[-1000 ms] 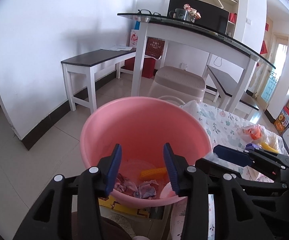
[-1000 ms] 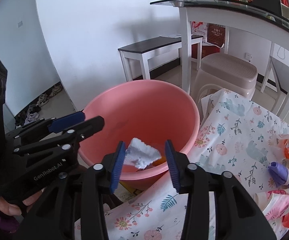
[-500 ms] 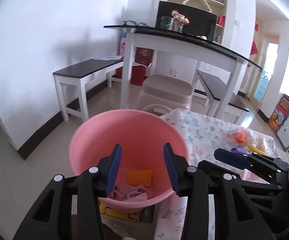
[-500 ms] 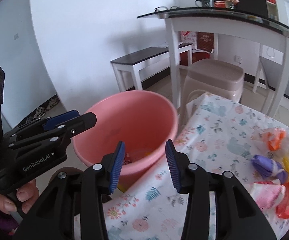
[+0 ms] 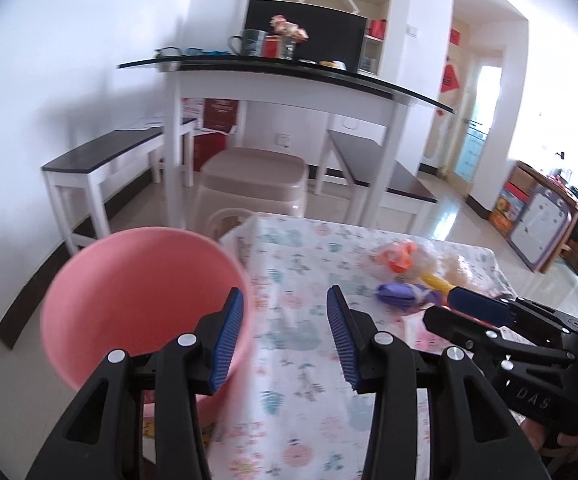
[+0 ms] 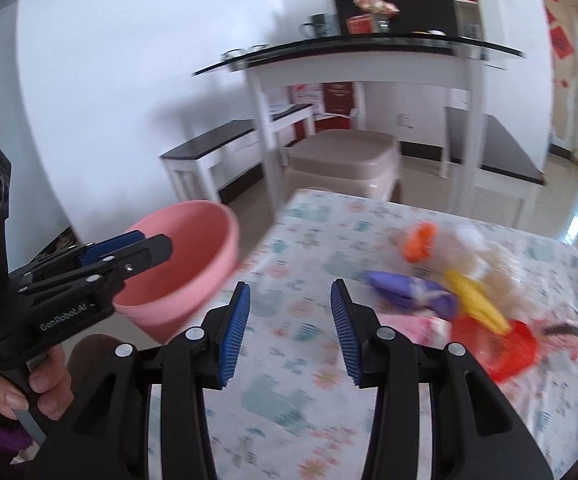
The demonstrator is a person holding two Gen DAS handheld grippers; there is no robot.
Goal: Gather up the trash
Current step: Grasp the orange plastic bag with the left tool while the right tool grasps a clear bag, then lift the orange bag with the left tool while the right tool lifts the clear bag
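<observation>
Trash (image 6: 445, 300) lies in a heap near the right edge of the table (image 6: 289, 400): a purple wrapper (image 6: 409, 290), a yellow piece (image 6: 477, 300) and a red lid (image 6: 505, 348). The pink bucket (image 6: 185, 276) stands just off the left edge. Both grippers, left (image 5: 285, 336) and right (image 6: 289, 332), have their jaws apart with nothing between them.

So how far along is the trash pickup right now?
Partway, it seems. Both claws, left and right, are open and hold nothing. Left on the floral tablecloth: purple wrapper, yellow piece, orange scrap, red wrapper. The pink bucket waits beside the table.
</observation>
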